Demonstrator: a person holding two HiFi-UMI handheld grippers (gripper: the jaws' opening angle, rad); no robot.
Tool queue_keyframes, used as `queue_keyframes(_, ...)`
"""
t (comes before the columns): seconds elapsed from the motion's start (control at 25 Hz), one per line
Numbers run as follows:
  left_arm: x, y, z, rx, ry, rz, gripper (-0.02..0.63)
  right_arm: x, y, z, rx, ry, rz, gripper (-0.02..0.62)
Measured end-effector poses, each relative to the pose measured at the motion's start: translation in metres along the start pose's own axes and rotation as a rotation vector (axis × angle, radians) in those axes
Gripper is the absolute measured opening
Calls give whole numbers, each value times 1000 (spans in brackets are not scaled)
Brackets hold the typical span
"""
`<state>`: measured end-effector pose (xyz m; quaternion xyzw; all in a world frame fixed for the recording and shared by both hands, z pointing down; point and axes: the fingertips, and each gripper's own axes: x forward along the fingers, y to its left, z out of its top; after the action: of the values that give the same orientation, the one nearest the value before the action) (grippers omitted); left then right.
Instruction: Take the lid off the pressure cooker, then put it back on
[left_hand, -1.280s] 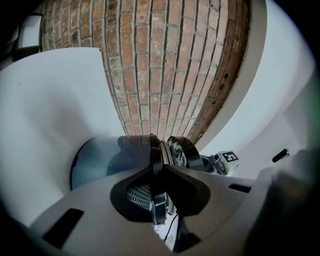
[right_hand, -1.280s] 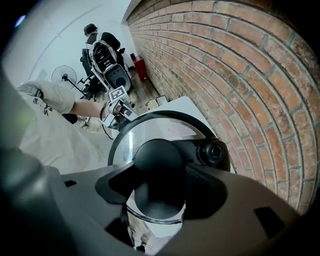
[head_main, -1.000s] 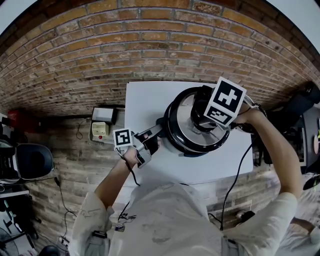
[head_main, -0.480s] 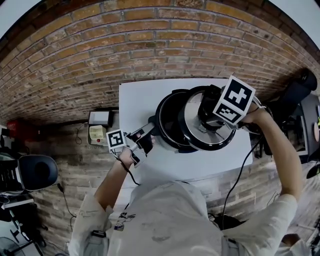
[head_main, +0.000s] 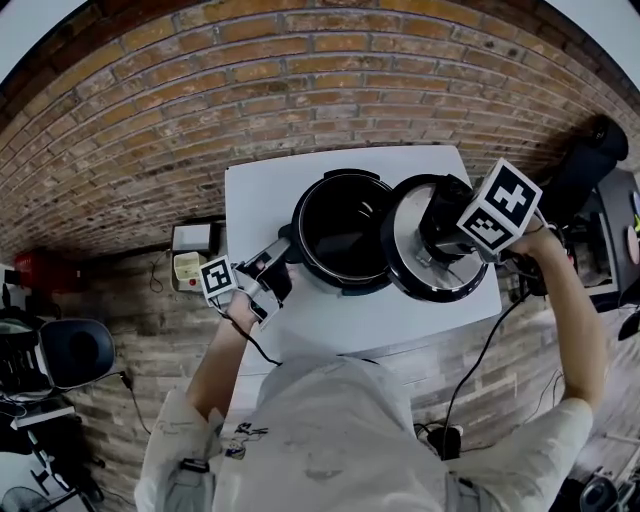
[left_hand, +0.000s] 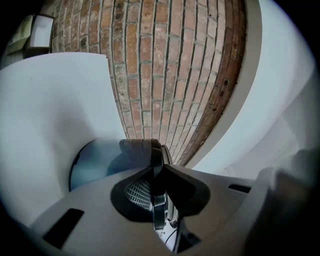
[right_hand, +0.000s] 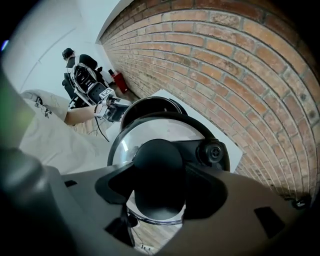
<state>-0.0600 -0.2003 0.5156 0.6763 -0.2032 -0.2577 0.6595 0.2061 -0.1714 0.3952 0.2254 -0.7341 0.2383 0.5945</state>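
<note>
Lid (head_main: 412, 255) is off, held just right of the open pot (head_main: 298, 232), right gripper (right_hand: 160, 172) clenched on its knob (right_hand: 159, 160). Left gripper (head_main: 268, 275) grasps the pot's handle (left_hand: 142, 150). Removal done; refitting left.

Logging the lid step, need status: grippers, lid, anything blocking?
Left gripper shut on cooker's side handle. Right gripper shut on lid knob; lid held clear, right of open pressure cooker. Nothing between lid and cooker.
</note>
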Motion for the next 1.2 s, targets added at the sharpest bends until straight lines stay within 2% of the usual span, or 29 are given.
queue_keyframes(0.48,-3,1,3,6,-59,8,64,-9,-13,-80,110,21,-15,293)
queue_keyframes(0.92,-4,1,3,10,-87,17,64,22,-8,-114,147,58,19,293)
queue_keyframes(1.2,-4,2,4,12,-91,21,64,62,-5,-128,146,100,15,293)
